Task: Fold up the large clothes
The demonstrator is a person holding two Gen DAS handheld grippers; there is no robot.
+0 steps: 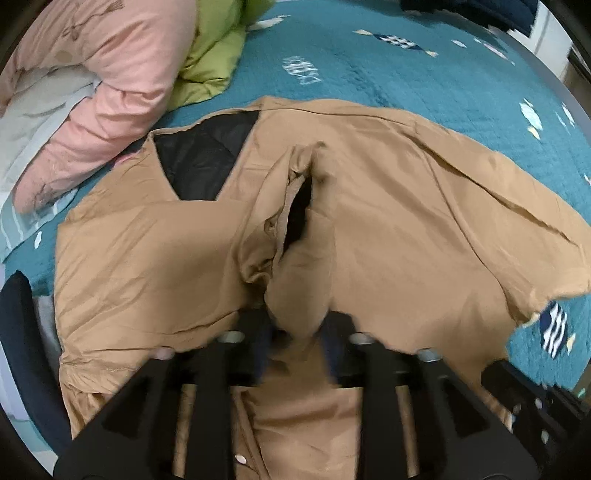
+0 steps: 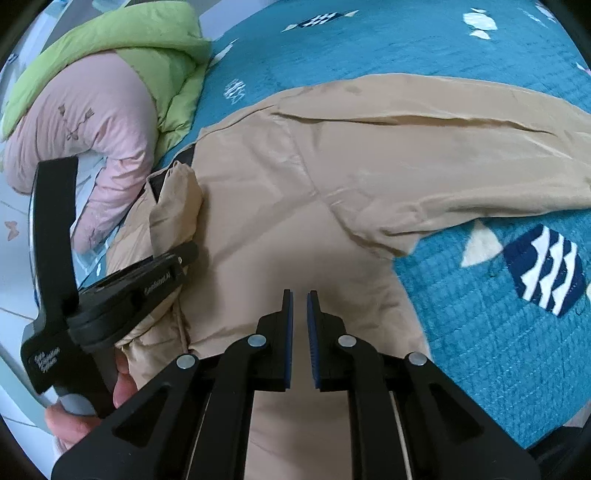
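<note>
A large tan jacket (image 1: 388, 206) with black lining (image 1: 203, 158) lies spread on the teal bedspread (image 1: 369, 66). My left gripper (image 1: 297, 325) is shut on a bunched sleeve cuff (image 1: 295, 295) of the jacket and holds it over the jacket's body. In the right wrist view the left gripper (image 2: 184, 258) shows at the left, clamped on the same tan cuff (image 2: 177, 206). My right gripper (image 2: 300, 295) hovers over the jacket's body (image 2: 277, 221), its jaws a narrow gap apart with nothing between them. The jacket's other sleeve (image 2: 461, 147) stretches to the right.
A pink quilt (image 1: 122, 74) and a green quilt (image 1: 214, 55) are piled at the bed's left side, also in the right wrist view (image 2: 92, 122). Dark clothing (image 1: 480, 11) lies at the far edge. A dark chair edge (image 1: 22, 332) stands at left.
</note>
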